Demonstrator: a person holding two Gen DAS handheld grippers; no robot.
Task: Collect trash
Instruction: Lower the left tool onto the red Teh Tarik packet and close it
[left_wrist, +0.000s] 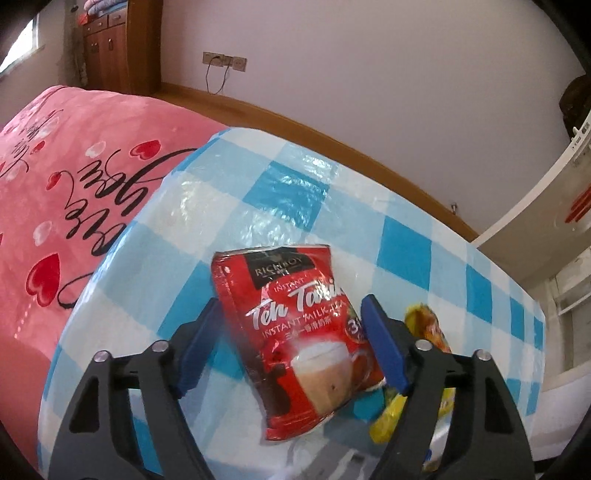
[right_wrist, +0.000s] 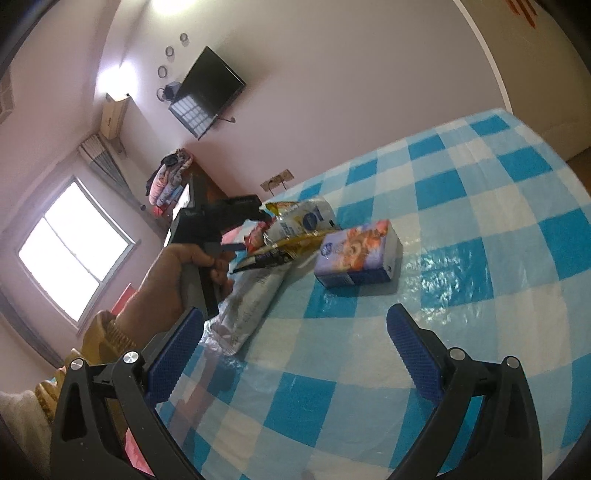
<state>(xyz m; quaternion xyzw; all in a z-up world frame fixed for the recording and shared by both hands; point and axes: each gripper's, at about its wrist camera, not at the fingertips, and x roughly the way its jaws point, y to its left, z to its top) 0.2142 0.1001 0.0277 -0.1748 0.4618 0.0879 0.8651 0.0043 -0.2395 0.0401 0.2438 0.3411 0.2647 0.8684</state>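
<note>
The left gripper (left_wrist: 291, 343) has its blue pads on either side of a red milk-tea packet (left_wrist: 295, 339), which stands tilted between them above the checked tablecloth (left_wrist: 406, 251); the pads look to be pinching its edges, though the left pad's contact is hard to confirm from this angle. To do this step well, the person should squeeze firmly enough that the slippery foil does not slide out, and lift straight up before carrying it off. Just beyond the right pad lies a yellow wrapper (left_wrist: 428, 325), best left undisturbed for a later pick. The right gripper (right_wrist: 295, 350) hangs spread wide and empty over the cloth, with a tissue pack (right_wrist: 358, 254) ahead of it and a silver pouch (right_wrist: 247, 302) ahead to its left, beside the left hand (right_wrist: 173, 273).
</note>
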